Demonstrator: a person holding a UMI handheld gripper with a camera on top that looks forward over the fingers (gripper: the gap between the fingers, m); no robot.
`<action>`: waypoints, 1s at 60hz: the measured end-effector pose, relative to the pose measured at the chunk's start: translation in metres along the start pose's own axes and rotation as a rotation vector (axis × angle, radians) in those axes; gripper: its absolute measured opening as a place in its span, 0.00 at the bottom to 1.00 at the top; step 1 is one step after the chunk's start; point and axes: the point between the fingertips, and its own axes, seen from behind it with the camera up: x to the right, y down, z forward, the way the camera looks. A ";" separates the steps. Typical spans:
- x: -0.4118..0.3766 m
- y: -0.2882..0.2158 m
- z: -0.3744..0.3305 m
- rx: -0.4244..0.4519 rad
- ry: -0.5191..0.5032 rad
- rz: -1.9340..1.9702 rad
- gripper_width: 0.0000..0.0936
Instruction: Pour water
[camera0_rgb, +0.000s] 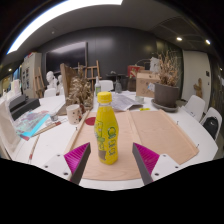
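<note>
Yellow bottle (106, 127) stands upright on the table (170, 135), between my gripper (108, 157)'s spread fingers, gaps either side. I would centre, then squeeze at mid-body before tilting to pour.

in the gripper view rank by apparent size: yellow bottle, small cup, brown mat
1. brown mat, largest
2. yellow bottle, nearest the camera, standing between the hand-held gripper fingers, so its rank is unsure
3. small cup, smallest

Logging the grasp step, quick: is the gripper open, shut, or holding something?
Gripper: open; the yellow bottle stands on the table between its fingers, with a gap at each side.
</note>
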 end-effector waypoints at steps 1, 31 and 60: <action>0.000 -0.001 0.008 0.012 0.006 0.000 0.92; -0.008 -0.012 0.086 0.094 0.123 -0.055 0.28; -0.023 -0.176 0.148 0.149 0.304 -0.644 0.28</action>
